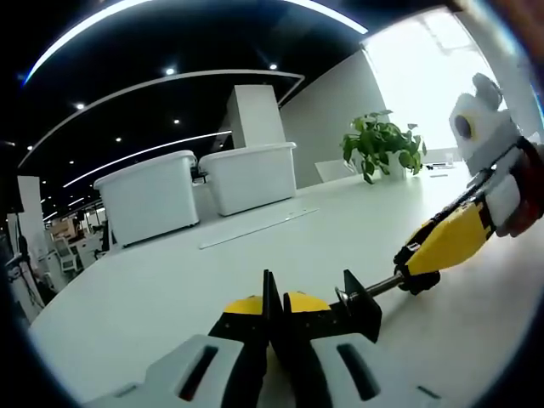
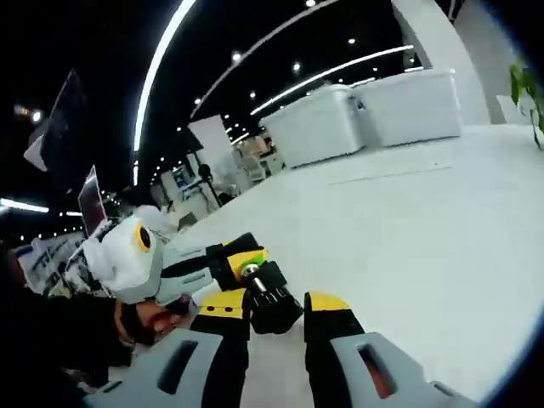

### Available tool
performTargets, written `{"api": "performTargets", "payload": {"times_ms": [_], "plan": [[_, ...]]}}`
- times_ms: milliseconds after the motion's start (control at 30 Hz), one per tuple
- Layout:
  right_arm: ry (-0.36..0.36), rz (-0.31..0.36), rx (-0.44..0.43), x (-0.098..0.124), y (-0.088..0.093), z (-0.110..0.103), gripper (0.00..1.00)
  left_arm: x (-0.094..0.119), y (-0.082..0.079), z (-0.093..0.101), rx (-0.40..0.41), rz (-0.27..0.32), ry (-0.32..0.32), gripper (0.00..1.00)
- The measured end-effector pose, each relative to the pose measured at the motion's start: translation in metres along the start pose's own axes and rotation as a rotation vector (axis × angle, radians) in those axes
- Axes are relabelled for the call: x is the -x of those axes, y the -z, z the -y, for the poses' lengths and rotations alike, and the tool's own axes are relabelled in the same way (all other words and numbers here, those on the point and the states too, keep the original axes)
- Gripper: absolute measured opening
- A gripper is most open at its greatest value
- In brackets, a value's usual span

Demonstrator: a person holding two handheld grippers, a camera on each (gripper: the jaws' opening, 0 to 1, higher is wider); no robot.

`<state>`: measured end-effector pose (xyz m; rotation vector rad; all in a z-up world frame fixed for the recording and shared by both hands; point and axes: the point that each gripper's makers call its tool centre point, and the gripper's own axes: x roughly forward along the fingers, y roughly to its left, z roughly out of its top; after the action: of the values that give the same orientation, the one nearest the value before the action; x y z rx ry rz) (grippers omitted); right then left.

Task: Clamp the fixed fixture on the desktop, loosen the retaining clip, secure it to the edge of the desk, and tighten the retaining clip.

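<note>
The fixture is a small black screw clamp held just above the white desk. My left gripper is shut on the clamp's thin black frame, which sticks up between its yellow-tipped jaws. A silver screw runs right from the clamp body to a black knob. My right gripper comes in from the right and is shut on that knob. In the right gripper view the knurled knob sits between the right gripper's jaws. The left gripper reaches in from the left.
Two white storage bins stand at the back of the desk, and a thin pale strip lies in front of them. A potted plant stands at the far right. A person's hand holds the left gripper.
</note>
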<state>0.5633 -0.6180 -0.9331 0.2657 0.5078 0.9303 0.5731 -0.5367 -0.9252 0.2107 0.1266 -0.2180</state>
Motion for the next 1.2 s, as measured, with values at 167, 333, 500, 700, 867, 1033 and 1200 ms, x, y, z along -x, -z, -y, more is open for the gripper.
{"api": "performTargets", "payload": {"times_ms": [167, 333, 500, 700, 867, 1033, 1200], "plan": [[0.004, -0.004, -0.225, -0.003, 0.004, 0.005, 0.23, -0.002, 0.000, -0.001, -0.003, 0.002, 0.000, 0.07], [0.019, 0.002, -0.180, -0.002, 0.004, 0.003, 0.21, -0.002, -0.001, -0.001, 0.000, 0.004, -0.001, 0.07], [0.085, 0.025, 0.466, 0.001, -0.004, -0.013, 0.19, -0.002, 0.000, -0.001, 0.003, 0.000, -0.003, 0.07], [0.210, 0.024, 1.174, 0.009, 0.000, -0.033, 0.19, -0.002, -0.001, -0.001, 0.002, 0.002, -0.004, 0.07], [0.247, 0.025, 1.389, 0.000, 0.000, -0.027, 0.19, -0.002, 0.000, -0.002, 0.004, -0.001, -0.007, 0.07], [0.251, 0.009, 1.370, 0.003, -0.001, -0.025, 0.23, -0.003, 0.000, -0.002, 0.001, -0.001, -0.009, 0.07], [0.169, -0.001, 0.910, 0.009, -0.002, -0.029, 0.30, -0.003, -0.001, -0.002, 0.003, 0.000, -0.006, 0.07]]}}
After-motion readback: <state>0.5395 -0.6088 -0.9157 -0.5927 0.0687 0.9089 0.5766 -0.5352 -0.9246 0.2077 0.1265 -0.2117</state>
